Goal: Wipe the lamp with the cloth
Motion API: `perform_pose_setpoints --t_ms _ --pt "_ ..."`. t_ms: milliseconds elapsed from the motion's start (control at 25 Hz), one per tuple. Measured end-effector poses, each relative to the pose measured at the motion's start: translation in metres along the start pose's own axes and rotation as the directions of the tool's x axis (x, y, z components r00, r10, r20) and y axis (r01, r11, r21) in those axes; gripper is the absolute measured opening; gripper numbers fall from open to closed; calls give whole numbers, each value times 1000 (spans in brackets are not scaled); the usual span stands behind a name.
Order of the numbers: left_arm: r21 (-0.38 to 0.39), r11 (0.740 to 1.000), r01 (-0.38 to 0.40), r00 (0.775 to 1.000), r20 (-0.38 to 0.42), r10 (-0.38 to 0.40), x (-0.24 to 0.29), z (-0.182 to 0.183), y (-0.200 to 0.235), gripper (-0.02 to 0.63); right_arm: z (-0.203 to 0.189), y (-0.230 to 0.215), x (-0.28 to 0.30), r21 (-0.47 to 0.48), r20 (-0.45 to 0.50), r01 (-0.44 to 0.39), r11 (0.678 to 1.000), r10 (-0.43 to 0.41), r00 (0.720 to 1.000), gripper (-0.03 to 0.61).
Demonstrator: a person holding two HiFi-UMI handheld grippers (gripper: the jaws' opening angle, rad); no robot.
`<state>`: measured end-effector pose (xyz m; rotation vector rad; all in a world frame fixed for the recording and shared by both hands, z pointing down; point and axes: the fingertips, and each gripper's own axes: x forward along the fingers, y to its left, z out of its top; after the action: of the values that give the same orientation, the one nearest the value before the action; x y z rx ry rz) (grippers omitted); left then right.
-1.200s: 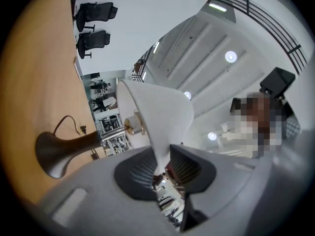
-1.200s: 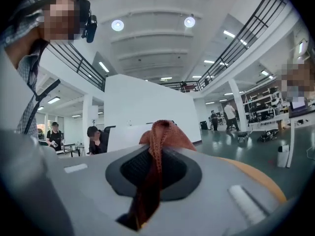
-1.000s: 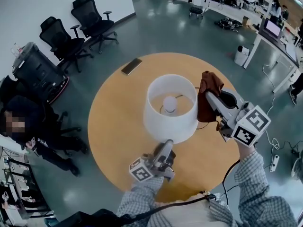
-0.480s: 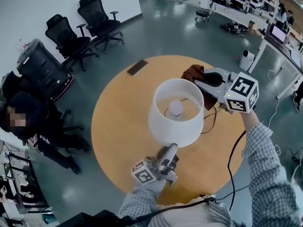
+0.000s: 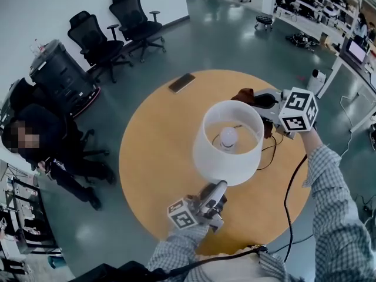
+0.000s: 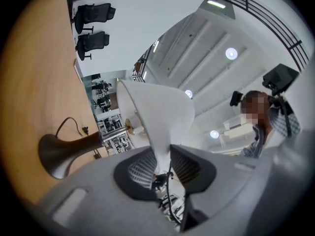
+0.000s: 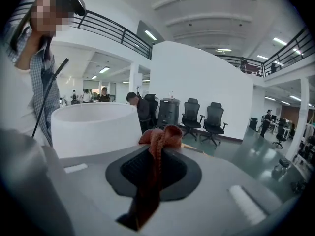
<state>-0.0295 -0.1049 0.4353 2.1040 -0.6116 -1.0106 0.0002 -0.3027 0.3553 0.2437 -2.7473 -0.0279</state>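
A table lamp with a white shade [image 5: 228, 157] and a bare bulb [image 5: 228, 137] stands on the round wooden table [image 5: 153, 157]. My left gripper [image 5: 216, 188] is shut on the shade's near lower rim. In the left gripper view the shade's edge [image 6: 160, 127] is pinched between the jaws, with the lamp's brown base [image 6: 61, 154] at the left. My right gripper [image 5: 254, 100] is shut on a rust-brown cloth [image 5: 242, 94] at the shade's far right rim. The cloth [image 7: 156, 146] hangs bunched between the jaws, and the shade [image 7: 93, 124] sits just to its left.
A phone [image 5: 181, 82] lies on the table's far side. The lamp's black cord [image 5: 271, 151] loops on the table right of the shade. Office chairs [image 5: 117, 22] and a seated person [image 5: 41, 151] are on the floor to the left.
My right gripper has carried the cloth from the shade's right side round toward its far rim and turned. The left gripper has kept its hold on the shade's lower rim.
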Motion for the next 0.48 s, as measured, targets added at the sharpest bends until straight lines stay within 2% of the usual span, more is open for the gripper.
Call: perform_pose_setpoints --t_ms 160,280,400,480 --pt "-1 1000 -4 1000 3 4 3 0 -3 87 43 1 10 -69 21 -69 995 70 997 38" --pt "-3 1000 -6 1000 2 6 4 0 -4 87 65 6 31 -130 -21 -147 981 145 989 38" --pt "-6 1000 -8 1000 -1 8 4 -1 -3 89 76 13 54 -160 -80 -240 957 230 970 38" --pt "-5 1000 -10 1000 -5 10 5 -6 -3 88 78 20 66 -163 -123 -314 935 297 947 38"
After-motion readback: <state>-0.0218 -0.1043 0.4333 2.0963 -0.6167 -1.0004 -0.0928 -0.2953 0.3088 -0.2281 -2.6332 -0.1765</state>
